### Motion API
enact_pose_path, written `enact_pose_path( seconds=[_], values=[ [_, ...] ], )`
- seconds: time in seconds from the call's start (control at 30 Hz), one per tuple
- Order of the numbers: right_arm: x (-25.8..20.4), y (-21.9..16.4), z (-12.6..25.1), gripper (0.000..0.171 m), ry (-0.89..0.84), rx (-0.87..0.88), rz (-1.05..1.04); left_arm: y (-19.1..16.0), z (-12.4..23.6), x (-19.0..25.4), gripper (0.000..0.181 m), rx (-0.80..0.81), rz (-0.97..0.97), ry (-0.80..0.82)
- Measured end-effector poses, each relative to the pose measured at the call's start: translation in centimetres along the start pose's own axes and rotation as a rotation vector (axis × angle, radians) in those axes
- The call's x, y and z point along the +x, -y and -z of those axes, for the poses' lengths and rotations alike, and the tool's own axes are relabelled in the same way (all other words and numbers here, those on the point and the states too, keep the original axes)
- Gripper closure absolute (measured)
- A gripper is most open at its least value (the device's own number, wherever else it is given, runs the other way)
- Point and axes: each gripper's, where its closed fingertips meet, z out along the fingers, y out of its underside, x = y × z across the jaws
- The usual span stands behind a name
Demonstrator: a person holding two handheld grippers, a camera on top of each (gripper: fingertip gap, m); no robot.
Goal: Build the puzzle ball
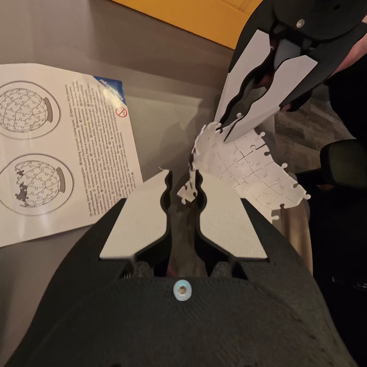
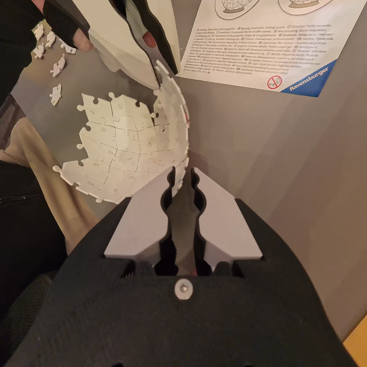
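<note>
The partly built puzzle ball (image 1: 248,164) is a curved white shell of joined pieces, held in the air between both grippers; its hollow inside faces the right wrist view (image 2: 123,143). My left gripper (image 1: 183,172) is shut on one rim of the shell, and it shows from the far side in the right wrist view (image 2: 166,79). My right gripper (image 2: 183,168) is shut on the opposite rim. In the left wrist view the right gripper (image 1: 224,133) pinches the rim with a piece's tab showing between its fingers.
A white instruction sheet (image 1: 79,139) with ball drawings lies flat on the grey table (image 1: 139,59), also seen in the right wrist view (image 2: 258,49). Several loose white pieces (image 2: 57,65) lie near the table's edge. A yellow surface (image 1: 198,19) borders the table. A black chair (image 1: 343,158) stands beside it. One gripper's finger ends stand about 8 cm off the other's.
</note>
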Motion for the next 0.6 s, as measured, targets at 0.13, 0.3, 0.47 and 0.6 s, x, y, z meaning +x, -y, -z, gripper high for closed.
enact_pose_path(
  seconds=[0.13, 0.3, 0.47, 0.6],
  values=[
    [-0.2, -0.1, -0.1, 0.157, 0.008, 0.003, -0.001, -1.4, 0.5, 0.1, 0.155, -0.020, 0.036, 0.005],
    [-0.4, 0.1, -0.3, 0.157, 0.019, 0.001, 0.004, -3.1, -0.6, 0.8, 0.150, -0.062, 0.088, -0.040],
    [-0.6, 0.1, -0.5, 0.157, 0.020, -0.002, 0.005, -3.1, -1.7, 1.4, 0.157, -0.055, 0.118, -0.062],
    [-0.6, 0.2, -0.4, 0.159, 0.022, 0.008, 0.002, -3.0, -1.9, 1.4, 0.176, -0.055, 0.135, -0.040]
  ],
)
